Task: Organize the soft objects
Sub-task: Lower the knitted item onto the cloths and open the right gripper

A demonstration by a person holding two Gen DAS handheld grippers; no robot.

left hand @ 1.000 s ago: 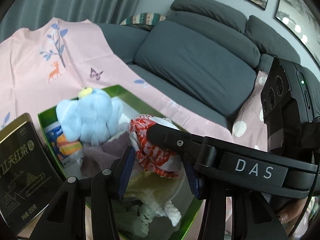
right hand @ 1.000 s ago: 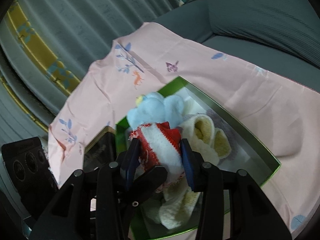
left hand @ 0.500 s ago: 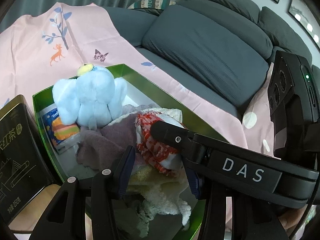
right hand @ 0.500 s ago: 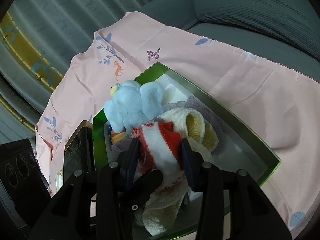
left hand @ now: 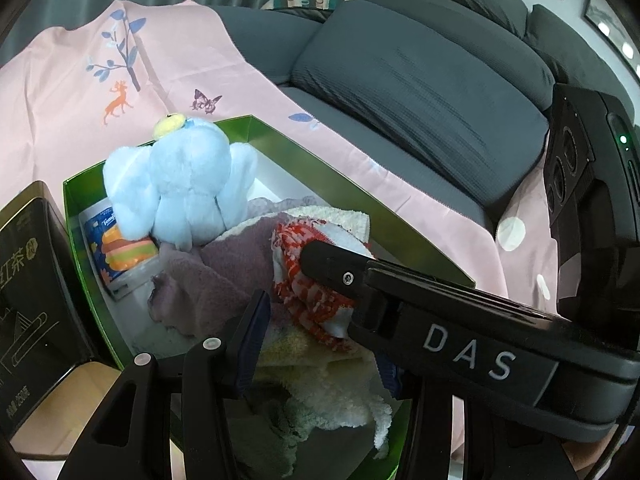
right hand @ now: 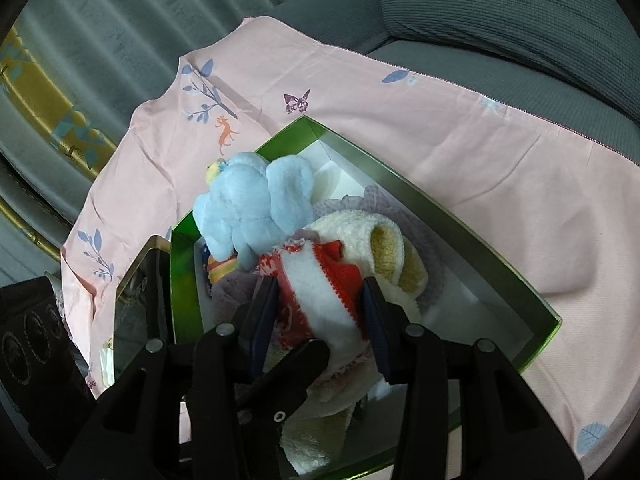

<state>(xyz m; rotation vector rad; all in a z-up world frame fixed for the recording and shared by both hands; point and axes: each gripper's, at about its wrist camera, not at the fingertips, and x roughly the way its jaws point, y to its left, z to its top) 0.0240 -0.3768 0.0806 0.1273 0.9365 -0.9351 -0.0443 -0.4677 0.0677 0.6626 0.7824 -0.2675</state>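
Left wrist view: we see our left gripper (left hand: 316,344) low over the green box (left hand: 348,196), its blue pads on either side of a soft bundle; whether they press on it, we cannot tell.
Right wrist view: our right gripper (right hand: 324,312) pinches the red-and-white cloth (right hand: 320,284), both pads pressed into its sides.
Cloth: fleecy white with red patterned patches and a zigzag edge, bunched into a thick roll; in the left view its frayed red end (left hand: 304,280) sticks out beside the right tool's black finger.
Cloth's place: inside the box, atop the cream towel (right hand: 360,232) and touching it.
Towel: fluffy, cream outside, yellowish in the fold, draped toward the box's near wall.
Mauve cloth: a ribbed purple-grey piece (left hand: 224,264) lies crumpled under the bundle, on the box floor.
Plush: a pale blue toy (left hand: 184,188) with a yellow tuft sits upright in the far corner of the box, just beside the bundle.
Packet: a tissue pack (left hand: 116,252) with a burger print lies flat under the plush.
Box's place: on a pink sheet (right hand: 480,140) printed with leaves, a deer and a butterfly, spread over a grey sofa (left hand: 420,92).
Tin: a dark tin (left hand: 28,280) stands just outside the box's left wall.
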